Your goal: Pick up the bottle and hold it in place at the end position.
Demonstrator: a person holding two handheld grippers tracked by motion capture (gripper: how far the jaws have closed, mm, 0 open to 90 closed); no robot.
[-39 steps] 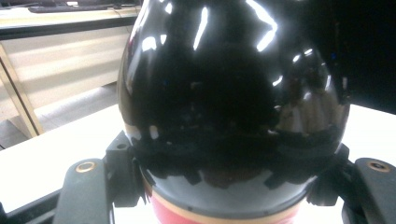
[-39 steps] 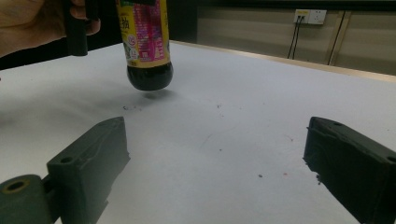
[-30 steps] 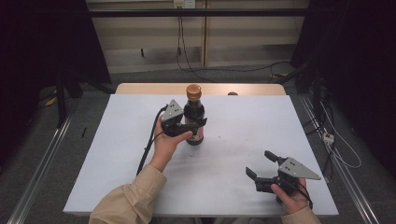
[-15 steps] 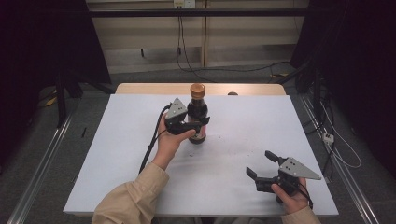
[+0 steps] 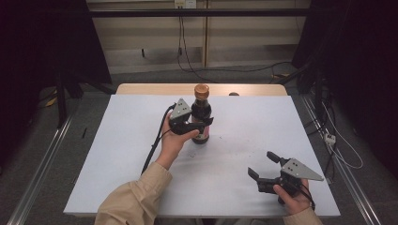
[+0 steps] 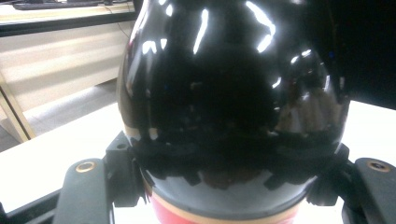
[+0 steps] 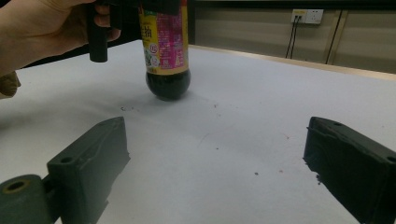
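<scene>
Left gripper [image 5: 199, 123] clamped on the bottle [image 5: 202, 117], right gripper [image 5: 264, 169] wide open and empty: keep the bottle upright, squeeze steady, move slow over the table [image 5: 244, 122].

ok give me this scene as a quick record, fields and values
held thing: dark bottle with a brown cap, upright
bottle label: pink and yellow
left gripper: shut on the bottle's body
right gripper: open, nothing between its jaws, low at the near right of the table
bottle base: at or just above the table, can't tell which
surface: white table with small dark specks
</scene>
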